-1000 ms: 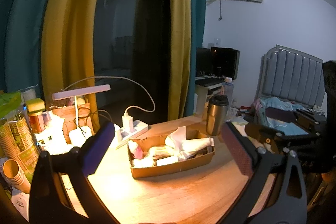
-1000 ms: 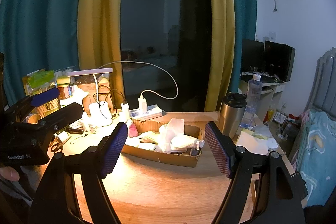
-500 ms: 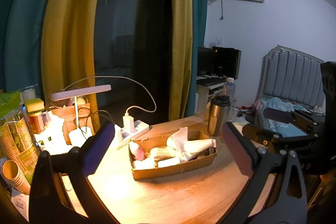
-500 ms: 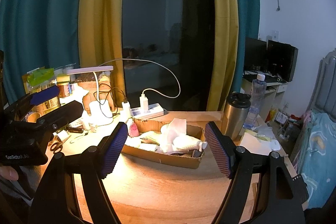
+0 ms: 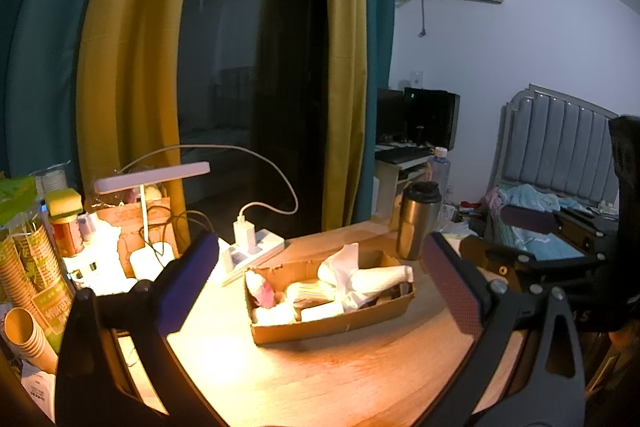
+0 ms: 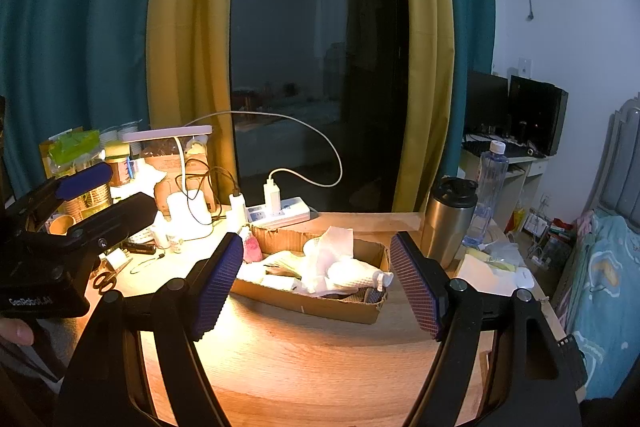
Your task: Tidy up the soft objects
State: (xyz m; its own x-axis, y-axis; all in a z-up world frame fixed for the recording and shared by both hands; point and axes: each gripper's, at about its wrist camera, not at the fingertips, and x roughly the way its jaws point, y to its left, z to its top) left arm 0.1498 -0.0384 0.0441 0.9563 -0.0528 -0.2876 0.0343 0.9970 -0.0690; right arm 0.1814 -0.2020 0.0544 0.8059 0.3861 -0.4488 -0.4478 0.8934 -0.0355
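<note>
A shallow cardboard box sits on the wooden table, holding white cloths, a rolled white towel and a pink item. My left gripper is open and empty, held above the table short of the box. My right gripper is open and empty, also short of the box. The left gripper shows at the left of the right wrist view.
A steel tumbler stands right of the box. A power strip, desk lamp, paper cups and scissors crowd the left. A water bottle and bed lie to the right.
Both grippers have drifted slightly; the views shifted a little. The box and its contents have not moved.
</note>
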